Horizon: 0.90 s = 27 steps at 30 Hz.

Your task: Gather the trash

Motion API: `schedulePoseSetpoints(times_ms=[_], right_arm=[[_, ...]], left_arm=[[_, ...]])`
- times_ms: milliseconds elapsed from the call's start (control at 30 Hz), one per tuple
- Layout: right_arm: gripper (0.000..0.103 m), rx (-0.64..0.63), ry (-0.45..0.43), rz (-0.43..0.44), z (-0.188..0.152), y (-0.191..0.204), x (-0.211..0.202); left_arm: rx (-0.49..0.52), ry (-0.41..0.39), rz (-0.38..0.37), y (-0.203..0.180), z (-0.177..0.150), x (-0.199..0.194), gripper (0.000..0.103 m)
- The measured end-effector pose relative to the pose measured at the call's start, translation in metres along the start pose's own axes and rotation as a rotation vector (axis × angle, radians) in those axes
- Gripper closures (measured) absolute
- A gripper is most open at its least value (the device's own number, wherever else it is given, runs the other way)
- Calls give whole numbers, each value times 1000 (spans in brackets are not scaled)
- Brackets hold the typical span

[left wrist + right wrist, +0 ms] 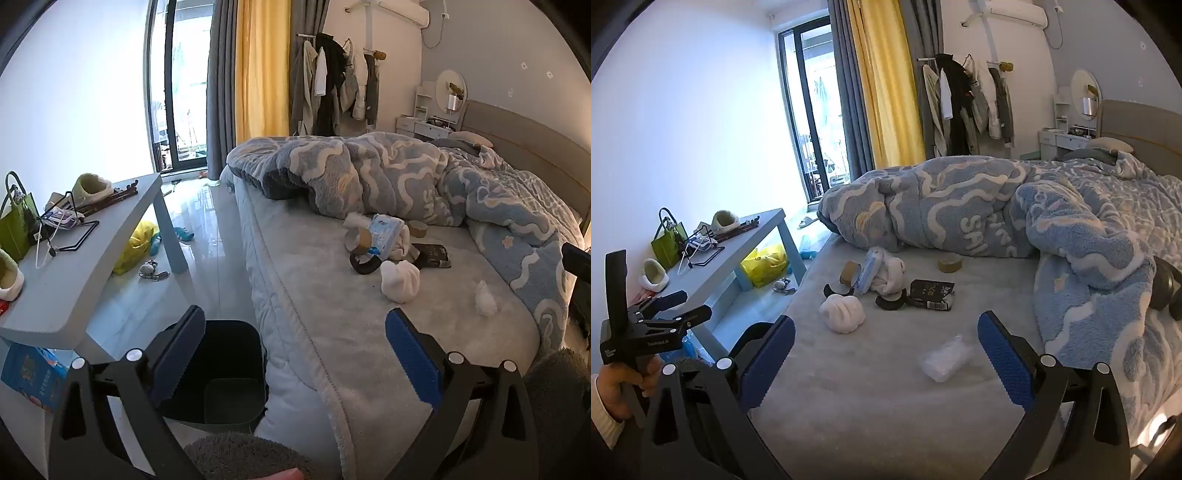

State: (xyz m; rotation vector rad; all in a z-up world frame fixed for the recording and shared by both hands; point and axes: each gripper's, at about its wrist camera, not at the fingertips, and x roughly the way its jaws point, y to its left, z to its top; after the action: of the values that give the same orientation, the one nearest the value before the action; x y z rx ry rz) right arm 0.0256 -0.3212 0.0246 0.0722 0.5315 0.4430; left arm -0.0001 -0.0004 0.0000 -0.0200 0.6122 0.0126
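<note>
Trash lies on the grey bed sheet (pixel 879 391): a crumpled clear plastic wrapper (pixel 943 361), a white wad (pixel 843 314), a black packet (pixel 931 294), a brown tape roll (pixel 950 264), and a pile with a blue packet (pixel 868 271). My right gripper (pixel 886 354) is open and empty, just short of the wrapper. My left gripper (pixel 295 350) is open and empty, over the bed's edge, with a black trash bin (pixel 218 373) on the floor below it. The white wad (pixel 400 280) and the wrapper (pixel 484 298) lie ahead of it. The left gripper also shows in the right wrist view (pixel 670 297).
A rumpled blue quilt (pixel 1015 206) covers the far and right side of the bed. A grey side table (pixel 74 273) at left holds slippers, a green bag and wires. A yellow bag (pixel 135 247) lies under it. A clothes rack (pixel 332 81) stands by the curtains.
</note>
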Motion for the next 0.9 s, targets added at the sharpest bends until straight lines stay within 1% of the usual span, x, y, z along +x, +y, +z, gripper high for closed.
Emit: schedulePoseSetpoints(times_ms=[900], right_arm=[[3, -7, -3, -3, 0, 2, 0]], left_arm=[[1, 0, 2, 0, 0, 0, 3]])
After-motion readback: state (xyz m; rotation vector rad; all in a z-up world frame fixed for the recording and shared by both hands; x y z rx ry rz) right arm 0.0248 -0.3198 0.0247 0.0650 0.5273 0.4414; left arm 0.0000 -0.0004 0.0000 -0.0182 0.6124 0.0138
